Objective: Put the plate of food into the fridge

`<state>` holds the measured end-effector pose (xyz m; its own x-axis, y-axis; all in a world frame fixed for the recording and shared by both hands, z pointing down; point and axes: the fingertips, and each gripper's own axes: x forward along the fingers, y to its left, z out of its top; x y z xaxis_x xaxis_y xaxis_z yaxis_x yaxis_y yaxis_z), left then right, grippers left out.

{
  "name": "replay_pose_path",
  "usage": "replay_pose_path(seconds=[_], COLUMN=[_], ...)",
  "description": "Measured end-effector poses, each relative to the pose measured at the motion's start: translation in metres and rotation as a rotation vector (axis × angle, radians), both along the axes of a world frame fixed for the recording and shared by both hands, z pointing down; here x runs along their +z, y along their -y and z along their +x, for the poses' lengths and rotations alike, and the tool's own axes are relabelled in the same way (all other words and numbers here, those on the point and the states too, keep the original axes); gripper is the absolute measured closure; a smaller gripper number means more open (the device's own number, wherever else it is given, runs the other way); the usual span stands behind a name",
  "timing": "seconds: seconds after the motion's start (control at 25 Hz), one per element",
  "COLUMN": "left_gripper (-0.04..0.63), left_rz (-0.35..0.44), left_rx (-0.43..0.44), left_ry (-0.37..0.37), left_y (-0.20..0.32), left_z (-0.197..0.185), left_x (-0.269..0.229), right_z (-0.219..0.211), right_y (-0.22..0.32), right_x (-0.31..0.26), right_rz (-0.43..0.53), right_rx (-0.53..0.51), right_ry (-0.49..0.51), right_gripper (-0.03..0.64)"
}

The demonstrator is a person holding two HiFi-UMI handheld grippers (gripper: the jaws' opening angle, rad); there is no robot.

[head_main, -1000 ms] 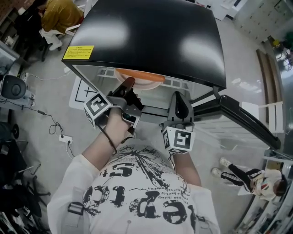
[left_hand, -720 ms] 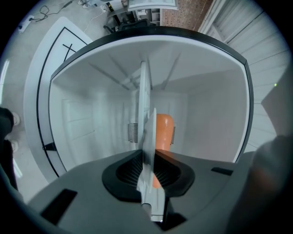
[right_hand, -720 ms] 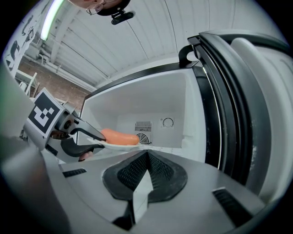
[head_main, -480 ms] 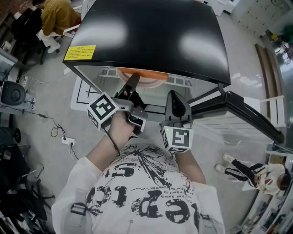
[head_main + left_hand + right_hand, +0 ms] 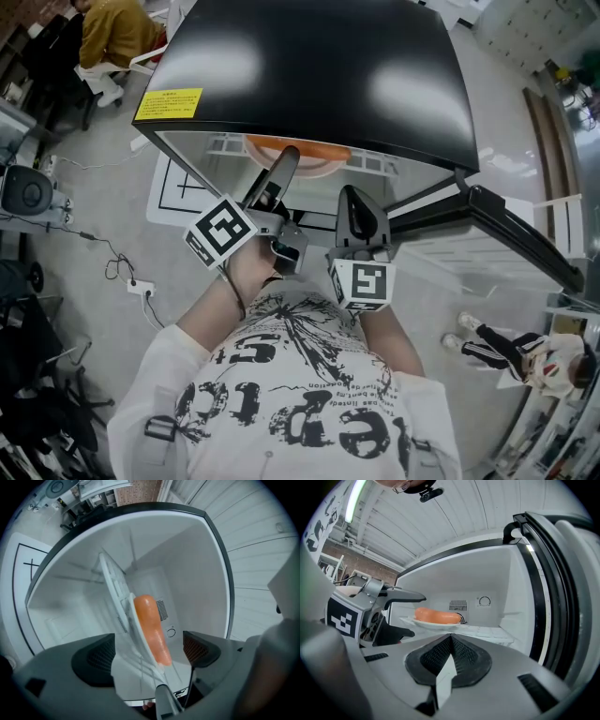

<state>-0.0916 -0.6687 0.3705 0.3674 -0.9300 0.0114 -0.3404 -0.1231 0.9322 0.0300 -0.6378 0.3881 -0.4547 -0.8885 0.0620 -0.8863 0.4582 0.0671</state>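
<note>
Standing open, black-topped mini fridge [image 5: 309, 75], door [image 5: 511, 239] swung out to the right in head view. White shelf [image 5: 490, 632] inside the compartment. Left gripper [image 5: 147, 652] reaches level into the fridge mouth, rolled well over to one side. Its jaws have just been opening and stand wide, with the plate rim between them; pads clear of it, nothing gripped. Right gripper [image 5: 450, 641] just beside the left one at the fridge opening, jaws pressed together, empty. White plate [image 5: 432, 624] sits on the shelf, toward the back wall. Orange sausage-shaped food [image 5: 437, 615] lies on the plate.
</note>
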Motion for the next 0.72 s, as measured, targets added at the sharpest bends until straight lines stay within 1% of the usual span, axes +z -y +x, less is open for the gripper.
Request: replay_pose_path(seconds=[0.12,0.24,0.32,0.4,0.44,0.48,0.56,0.6,0.68,0.72], left_gripper=[0.155,0.156,0.158,0.158,0.178,0.23,0.308,0.333,0.348,0.39], left_rz=[-0.021,-0.029,-0.006,0.04,0.052,0.057,0.064,0.076,0.111,0.125], left_rx=[0.01,0.054,0.061,0.04,0.024,0.01,-0.003,0.003,0.02,0.02], left_ry=[0.007,0.024,0.066,0.101,0.112,0.122,0.151,0.176,0.244,0.283], left_y=[-0.003,-0.008,-0.012,-0.014,-0.015,-0.016,-0.019,-0.021,-0.026,-0.029], left_z=[-0.005,-0.002,-0.005,-0.014,-0.019,-0.024,-0.03,-0.03,-0.027,-0.027], left_x=[0.012,0.018,0.017,0.011,0.009,0.009,0.009,0.008,0.005,0.002], right_z=[-0.001,-0.005,-0.008,-0.011,-0.012,-0.013,-0.015,-0.017,-0.02,-0.021], right_y=[0.001,0.0,-0.001,-0.001,0.0,0.0,0.001,0.0,-0.004,-0.005], right_x=[0.002,0.001,-0.002,-0.004,-0.005,-0.005,-0.004,-0.004,-0.006,-0.008], right_rz=[-0.005,-0.011,-0.011,-0.005,-0.005,-0.006,-0.013,-0.017,-0.024,-0.021], right_rx=[0.002,-0.002,-0.01,-0.017,-0.018,-0.018,-0.021,-0.026,-0.043,-0.05], right_ry=[-0.005,0.01,0.022,0.024,0.025,0.026,0.03,0.032,0.035,0.035], right_gripper=[0.617,0.617,0.617,0.617,0.617,0.617,0.617,0.617,0.617,0.617])
